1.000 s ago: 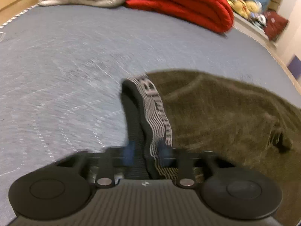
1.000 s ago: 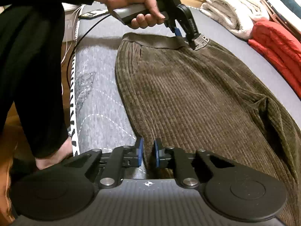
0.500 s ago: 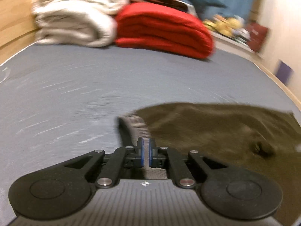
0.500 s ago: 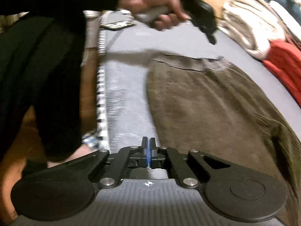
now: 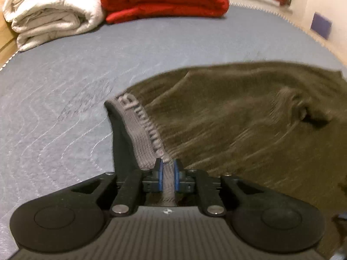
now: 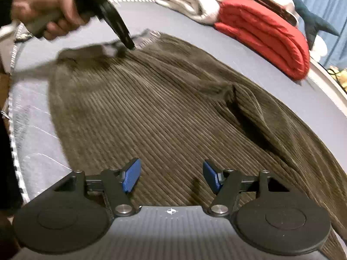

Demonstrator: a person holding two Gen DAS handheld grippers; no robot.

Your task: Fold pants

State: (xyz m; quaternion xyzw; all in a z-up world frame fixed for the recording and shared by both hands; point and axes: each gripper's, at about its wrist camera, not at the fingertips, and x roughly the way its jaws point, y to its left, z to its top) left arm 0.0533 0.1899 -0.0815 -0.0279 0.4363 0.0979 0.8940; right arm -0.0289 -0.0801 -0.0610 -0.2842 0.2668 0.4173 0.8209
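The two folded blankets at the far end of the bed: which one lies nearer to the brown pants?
The red blanket. It lies beside the pants, while the white blanket sits farther back, toward the bed's far corner.

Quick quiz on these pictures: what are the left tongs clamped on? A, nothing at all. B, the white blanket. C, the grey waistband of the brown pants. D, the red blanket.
C: in the left wrist view the left tongs pinch the grey waistband of the brown pants between their blue pads, while both folded blankets lie far off at the back of the bed.
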